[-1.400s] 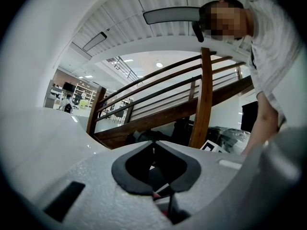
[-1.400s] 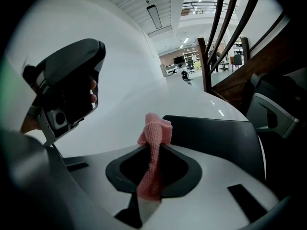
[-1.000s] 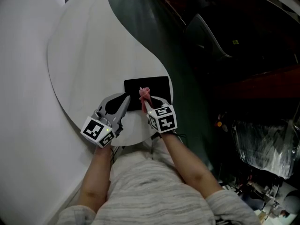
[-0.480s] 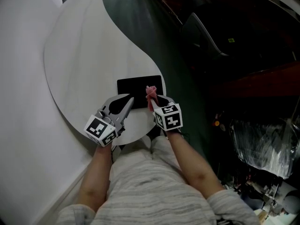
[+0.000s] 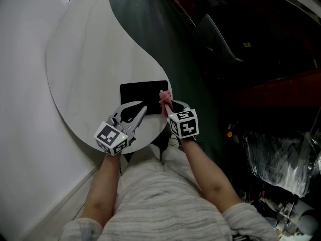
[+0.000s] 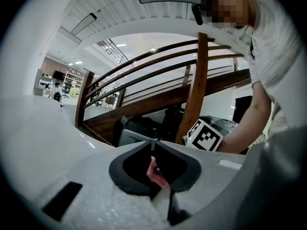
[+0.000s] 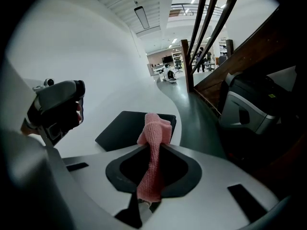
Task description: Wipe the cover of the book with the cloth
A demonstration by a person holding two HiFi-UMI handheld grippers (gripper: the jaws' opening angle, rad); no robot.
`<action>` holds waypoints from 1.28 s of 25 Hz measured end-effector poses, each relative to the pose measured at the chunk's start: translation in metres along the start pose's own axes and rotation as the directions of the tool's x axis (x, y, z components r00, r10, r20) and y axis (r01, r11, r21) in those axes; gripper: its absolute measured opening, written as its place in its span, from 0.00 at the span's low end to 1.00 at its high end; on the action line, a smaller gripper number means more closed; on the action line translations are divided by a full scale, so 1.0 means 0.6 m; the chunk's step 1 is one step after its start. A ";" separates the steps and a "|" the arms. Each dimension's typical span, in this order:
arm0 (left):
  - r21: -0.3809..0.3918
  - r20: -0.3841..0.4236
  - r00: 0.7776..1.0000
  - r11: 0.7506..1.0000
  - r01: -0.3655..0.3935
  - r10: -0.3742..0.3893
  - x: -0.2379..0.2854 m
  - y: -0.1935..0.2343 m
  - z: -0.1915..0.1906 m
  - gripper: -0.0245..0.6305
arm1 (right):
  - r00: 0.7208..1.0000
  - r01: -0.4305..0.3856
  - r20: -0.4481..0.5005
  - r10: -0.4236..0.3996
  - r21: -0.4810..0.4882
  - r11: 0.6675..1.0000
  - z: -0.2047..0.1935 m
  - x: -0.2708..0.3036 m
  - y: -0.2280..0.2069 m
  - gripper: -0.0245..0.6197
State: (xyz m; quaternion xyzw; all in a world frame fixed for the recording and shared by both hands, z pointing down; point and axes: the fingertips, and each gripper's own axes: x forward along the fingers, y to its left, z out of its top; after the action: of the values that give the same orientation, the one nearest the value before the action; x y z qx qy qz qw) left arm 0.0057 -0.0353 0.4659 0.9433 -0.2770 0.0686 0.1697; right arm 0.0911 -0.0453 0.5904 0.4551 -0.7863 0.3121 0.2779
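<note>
A black book (image 5: 142, 90) lies flat near the front edge of the white table (image 5: 85, 44). My right gripper (image 5: 165, 108) is shut on a pink cloth (image 5: 164, 100), which stands up over the book's right end. In the right gripper view the cloth (image 7: 154, 133) runs up between the jaws, with the book (image 7: 125, 130) just beyond. My left gripper (image 5: 145, 109) is shut and holds nothing, its tips at the book's near edge. A bit of the pink cloth (image 6: 155, 172) shows beyond its jaws in the left gripper view (image 6: 152, 145).
The table narrows toward a rounded end here, with dark floor (image 5: 165, 29) past its right edge. A dark chair or case (image 5: 218, 39) stands on that floor. A wooden stair rail (image 6: 195, 85) rises behind the right gripper's marker cube (image 6: 207, 134).
Both grippers have slid rightward along the book. The cloth went from the cover's middle to its right end, and the left tips from the book's left corner to its near edge.
</note>
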 end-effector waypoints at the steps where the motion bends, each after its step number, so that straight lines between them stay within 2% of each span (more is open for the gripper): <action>1: 0.000 -0.008 1.000 1.000 -0.001 0.001 0.004 -0.003 -0.003 0.07 | 1.000 -0.002 -0.002 0.002 -0.001 1.000 -0.001 -0.002 -0.004 0.12; 7: 0.002 -0.075 0.997 1.000 -0.004 0.004 0.024 -0.013 -0.035 0.08 | 1.000 -0.016 -0.002 0.016 -0.008 1.000 0.002 -0.009 -0.023 0.12; 11: 0.015 -0.147 0.989 1.000 0.002 0.000 0.040 -0.017 -0.063 0.22 | 0.999 -0.033 0.009 0.033 -0.017 0.999 0.014 -0.012 -0.033 0.12; 18: 0.027 -0.248 0.969 0.999 0.017 -0.010 0.056 -0.011 -0.094 0.34 | 0.997 -0.066 0.029 0.067 -0.044 0.997 0.065 0.003 -0.053 0.12; 21: 0.039 -0.314 0.949 0.999 0.034 -0.020 0.057 -0.009 -0.115 0.40 | 0.995 -0.083 0.040 0.086 -0.066 0.994 0.093 0.016 -0.055 0.12; 28: 0.154 -0.484 0.875 0.984 0.092 -0.006 0.053 0.008 -0.171 0.44 | 0.991 -0.111 0.048 0.122 -0.189 0.976 0.174 0.073 -0.049 0.12; 32: 0.169 -0.516 0.856 0.982 0.083 0.017 0.052 0.017 -0.187 0.44 | 0.990 -0.108 0.061 0.128 -0.261 0.959 0.216 0.104 -0.043 0.12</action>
State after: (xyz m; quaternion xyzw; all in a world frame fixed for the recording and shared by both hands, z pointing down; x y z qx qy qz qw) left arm 0.0220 -0.0186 0.5807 0.9067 -0.1975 0.3409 0.1503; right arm 0.0671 -0.1856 0.5571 0.3794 -0.8560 0.2056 0.2847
